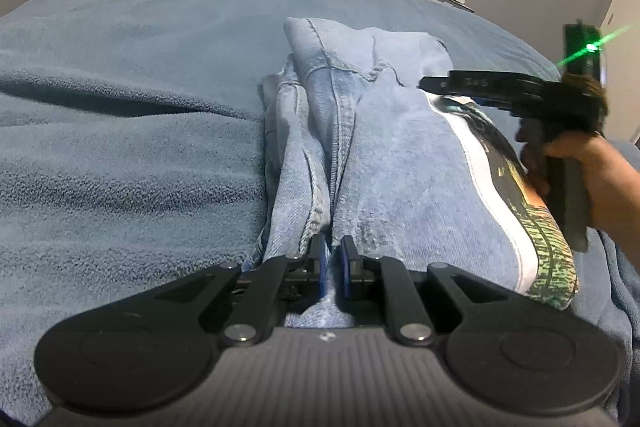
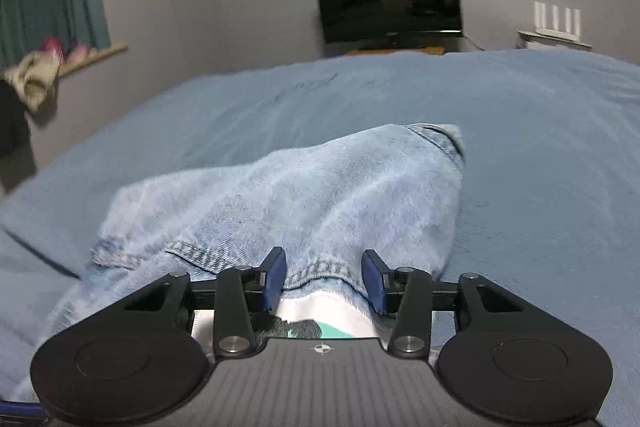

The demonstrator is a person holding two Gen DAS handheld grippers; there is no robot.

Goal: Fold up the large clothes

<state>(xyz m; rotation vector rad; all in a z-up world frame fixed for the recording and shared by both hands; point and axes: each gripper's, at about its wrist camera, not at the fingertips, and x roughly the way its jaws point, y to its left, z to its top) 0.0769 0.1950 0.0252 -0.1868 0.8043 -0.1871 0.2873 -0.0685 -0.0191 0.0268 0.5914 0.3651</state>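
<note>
Pinching the near hem of the jeans (image 1: 360, 155), mid-bed (image 1: 120, 107), with left gripper (image 1: 332, 259) jaws clamped; right gripper (image 2: 324, 279) jaws apart astride denim. Keep layers aligned, lift evenly, avoid dragging the printed garment (image 1: 520, 195) underneath.

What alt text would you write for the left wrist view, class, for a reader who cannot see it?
The left gripper is shut on a fold of light blue jeans lying on a blue blanket. At right, a hand holds the right gripper above the jeans, near a printed shirt.
</note>
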